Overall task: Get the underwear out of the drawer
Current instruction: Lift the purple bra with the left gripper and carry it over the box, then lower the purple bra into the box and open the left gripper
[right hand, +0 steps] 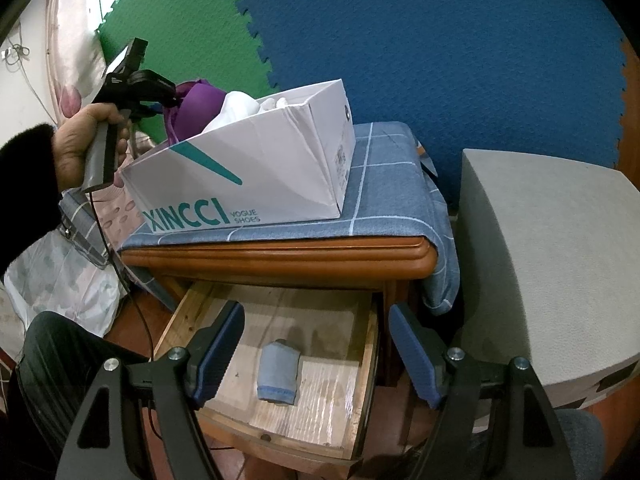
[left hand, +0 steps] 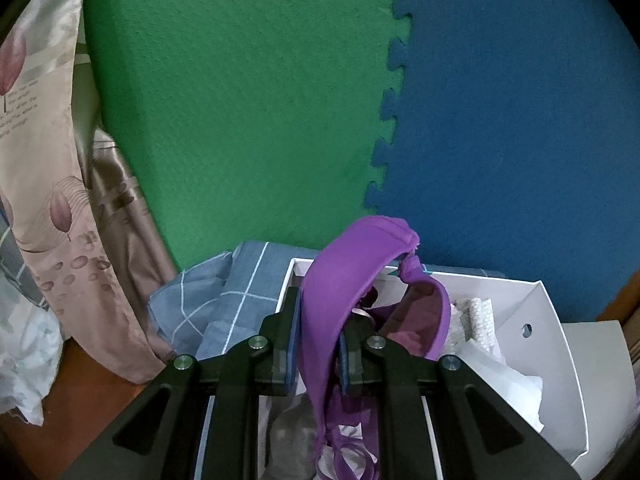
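Left hand-held gripper [left hand: 316, 344]: pressed together on a purple bra [left hand: 344, 280], the fabric pinched between its blue pads; the bra arches up out of the pads and its straps hang down below them.
Purple bra, place: over the left end of the white shoebox [right hand: 256, 168], part of it drooping inside; in the right wrist view it shows as a purple bulge at the box's far left rim.
Left hand [right hand: 80, 140]: wrapped around the grey handle of the left hand-held gripper, a dark fuzzy sleeve at the wrist, a black cable hanging from the handle.
Right hand-held gripper [right hand: 316, 352]: spread wide, nothing between its blue pads, hovering over the open drawer [right hand: 360, 380].
Drawer: pulled out of a wooden nightstand [right hand: 280, 260], pale wood-grain floor inside.
Folded blue underwear [right hand: 278, 372]: lying on the drawer floor near the middle, framed between the right gripper's fingers and apart from both.
Shoebox: open, teal lettering on its side, standing on the nightstand's top surface, which is covered by a blue checked cloth [right hand: 384, 200]; white fabric [right hand: 240, 108] is heaped inside beside the bra.
Wall: green foam mat [left hand: 240, 100] on the left joined by puzzle edges to blue foam mat [left hand: 520, 120] on the right.
Left edge: a beige floral curtain [left hand: 40, 200] hanging beside the nightstand.
Right edge: a grey cushioned block [right hand: 540, 260] just beside the nightstand.
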Tool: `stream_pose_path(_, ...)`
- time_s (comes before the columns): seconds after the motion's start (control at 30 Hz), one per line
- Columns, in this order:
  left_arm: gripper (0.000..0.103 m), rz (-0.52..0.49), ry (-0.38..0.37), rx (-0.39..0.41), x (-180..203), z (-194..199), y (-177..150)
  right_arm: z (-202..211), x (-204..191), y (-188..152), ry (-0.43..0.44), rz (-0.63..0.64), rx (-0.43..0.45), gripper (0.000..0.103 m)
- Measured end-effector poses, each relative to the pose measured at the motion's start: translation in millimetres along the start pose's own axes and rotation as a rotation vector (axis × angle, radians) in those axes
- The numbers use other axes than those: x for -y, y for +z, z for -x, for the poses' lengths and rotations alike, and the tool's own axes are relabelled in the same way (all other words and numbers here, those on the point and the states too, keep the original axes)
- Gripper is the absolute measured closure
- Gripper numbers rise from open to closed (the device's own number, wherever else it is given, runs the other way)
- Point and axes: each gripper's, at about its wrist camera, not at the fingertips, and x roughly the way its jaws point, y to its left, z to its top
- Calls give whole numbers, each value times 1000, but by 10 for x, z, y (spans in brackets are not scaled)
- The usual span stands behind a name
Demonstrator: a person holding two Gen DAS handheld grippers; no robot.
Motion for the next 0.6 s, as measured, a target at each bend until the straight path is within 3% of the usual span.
stream_pose_path(0.6, 89, -46, 27, -51, 66, -144, -45, 6, -11, 0, 4, 10, -8, 26)
